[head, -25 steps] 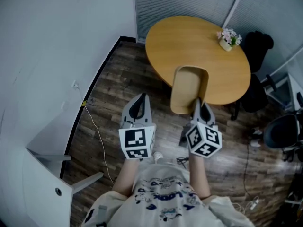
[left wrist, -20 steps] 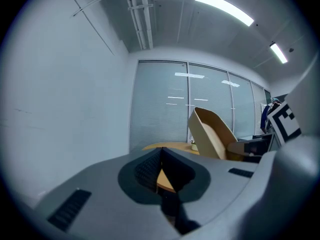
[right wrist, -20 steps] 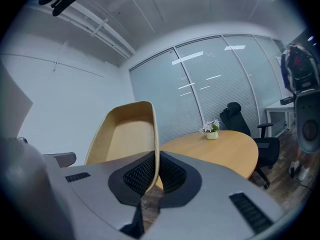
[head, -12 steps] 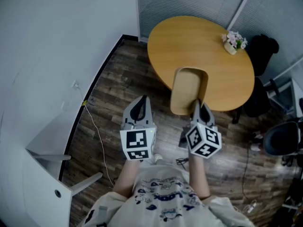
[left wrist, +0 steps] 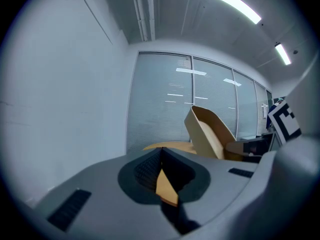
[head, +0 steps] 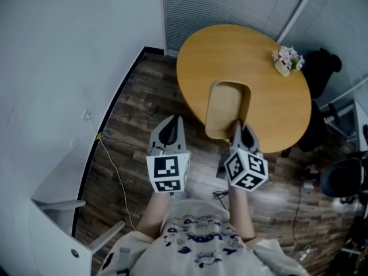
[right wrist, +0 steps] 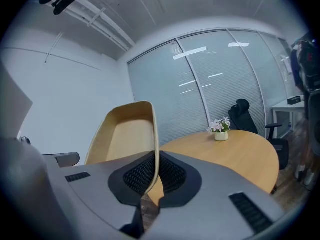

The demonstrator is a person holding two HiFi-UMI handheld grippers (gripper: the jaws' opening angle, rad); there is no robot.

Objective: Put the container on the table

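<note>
A tan, scoop-shaped container (head: 226, 109) hangs in the air over the near edge of the round wooden table (head: 259, 56). My right gripper (head: 241, 132) is shut on its near rim. In the right gripper view the thin rim (right wrist: 155, 149) runs down between the closed jaws, and the container (right wrist: 122, 134) rises up and to the left. My left gripper (head: 168, 132) is held level beside it, to the left, above the wood floor. Its jaws are shut with nothing between them (left wrist: 161, 156). The container (left wrist: 210, 131) shows to its right.
A small pot of pink flowers (head: 286, 60) stands at the table's far right edge. Black office chairs (head: 340, 176) and dark gear (head: 322, 68) crowd the right side. A white desk corner (head: 57, 223) sits at lower left, and a cable (head: 118, 165) trails along the floor by the wall.
The table has drawn closer and lower in the head view, and the flower pot has shifted right. Both grippers keep their pose, the right one still holding the container.
</note>
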